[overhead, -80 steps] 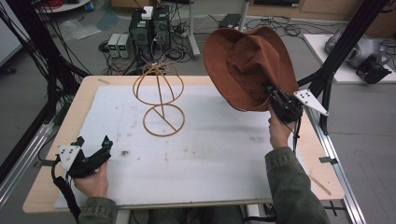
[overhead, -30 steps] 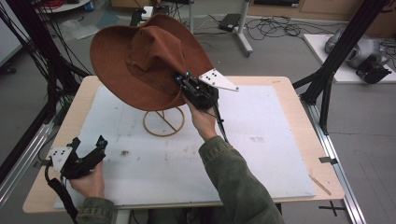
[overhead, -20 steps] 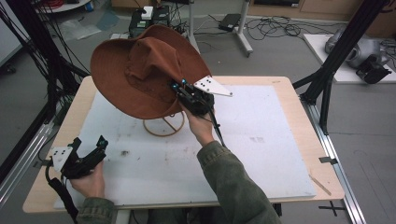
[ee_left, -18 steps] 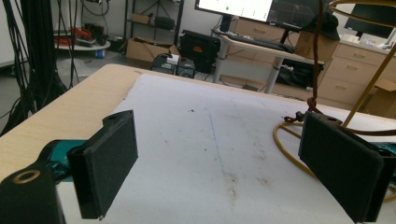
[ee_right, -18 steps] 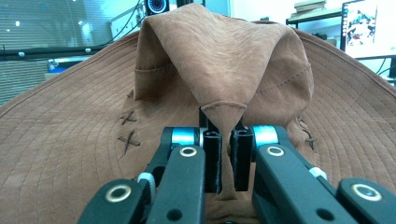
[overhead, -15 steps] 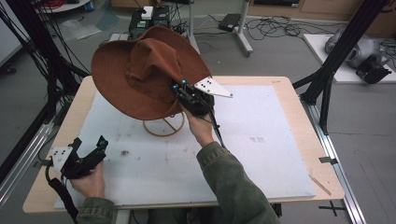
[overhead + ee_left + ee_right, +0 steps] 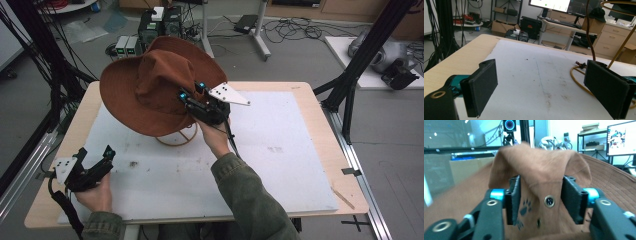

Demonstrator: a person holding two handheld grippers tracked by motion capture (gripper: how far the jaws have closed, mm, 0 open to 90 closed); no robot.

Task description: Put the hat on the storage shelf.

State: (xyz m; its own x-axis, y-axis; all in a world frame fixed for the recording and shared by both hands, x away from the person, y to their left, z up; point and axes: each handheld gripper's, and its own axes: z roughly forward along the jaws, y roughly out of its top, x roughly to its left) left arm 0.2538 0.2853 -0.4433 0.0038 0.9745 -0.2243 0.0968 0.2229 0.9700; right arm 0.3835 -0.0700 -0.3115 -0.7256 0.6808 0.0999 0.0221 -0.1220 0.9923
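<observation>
The brown hat hides the upper loops of the wire stand. In the left gripper view, that stand's top is cut off above the desk.

You get even, soft overhead light on the bench, with faint shadows and no glare. The right gripper view is blurred at its left edge; monitors glow brightly behind, and close black parts look soft.

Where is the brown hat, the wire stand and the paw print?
hat (image 7: 150, 95), high view, on its crown.
stand (image 7: 175, 141), high view, on its base ring below the hat.
paw print (image 7: 525, 209), right gripper view, on the hat cloth between the tongs.
</observation>
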